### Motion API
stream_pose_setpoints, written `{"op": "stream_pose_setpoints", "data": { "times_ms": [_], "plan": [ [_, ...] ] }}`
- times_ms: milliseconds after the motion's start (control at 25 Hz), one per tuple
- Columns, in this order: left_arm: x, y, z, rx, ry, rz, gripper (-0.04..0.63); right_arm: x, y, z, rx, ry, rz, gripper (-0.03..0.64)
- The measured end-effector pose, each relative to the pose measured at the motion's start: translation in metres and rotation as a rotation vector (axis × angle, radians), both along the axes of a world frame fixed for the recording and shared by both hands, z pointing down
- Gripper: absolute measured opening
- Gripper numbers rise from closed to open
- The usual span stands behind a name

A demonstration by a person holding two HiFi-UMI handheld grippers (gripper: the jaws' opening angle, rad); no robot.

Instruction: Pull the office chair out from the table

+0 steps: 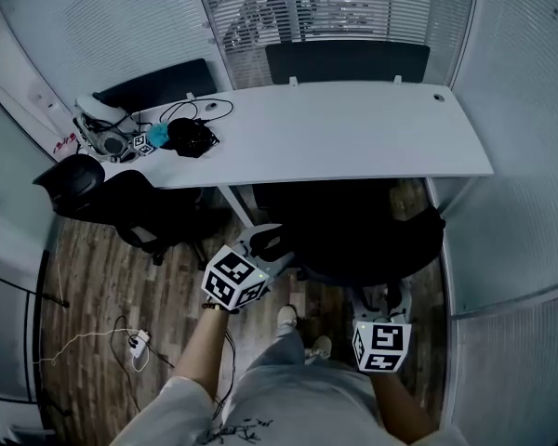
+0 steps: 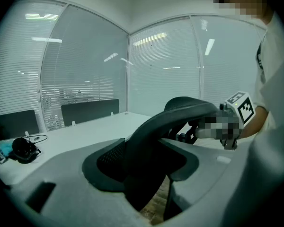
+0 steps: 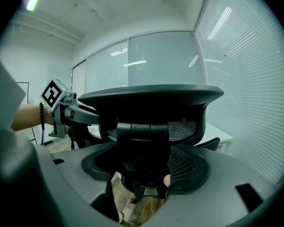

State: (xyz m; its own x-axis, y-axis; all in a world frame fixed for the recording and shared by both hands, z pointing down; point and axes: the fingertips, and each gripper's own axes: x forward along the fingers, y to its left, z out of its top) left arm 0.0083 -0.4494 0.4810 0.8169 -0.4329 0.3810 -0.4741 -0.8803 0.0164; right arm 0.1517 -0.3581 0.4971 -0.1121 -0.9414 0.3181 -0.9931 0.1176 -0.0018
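Observation:
The black office chair stands at the near edge of the white table, its seat partly under the tabletop and its mesh backrest towards me. My left gripper clamps the backrest's left edge; in the left gripper view the curved frame fills the gap between the jaws. On the right edge, my right gripper is shut on the backrest, which sits between its jaws. Each gripper view shows the other gripper across the chair: the right one and the left one.
A second black chair stands at the table's left end. A headset and black headphones lie on the table's left part. A cable and socket strip lie on the wood floor. Glass walls close in on the right and behind the table.

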Motion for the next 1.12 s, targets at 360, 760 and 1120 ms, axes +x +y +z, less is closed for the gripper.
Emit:
{"op": "stream_pose_setpoints", "data": {
  "times_ms": [360,760,1120],
  "plan": [
    [-0.006,0.031,0.0,-0.011,0.007,-0.013,0.209,-0.003,0.029,-0.003,0.018,-0.004,0.015,0.27],
    [-0.014,0.068,0.001,-0.018,-0.015,-0.016,0.209,-0.011,0.07,-0.001,0.03,-0.006,0.073,0.27],
    [-0.023,0.113,0.0,-0.024,0.001,0.003,0.21,-0.022,0.117,-0.004,0.035,-0.001,0.103,0.269]
  ]
}}
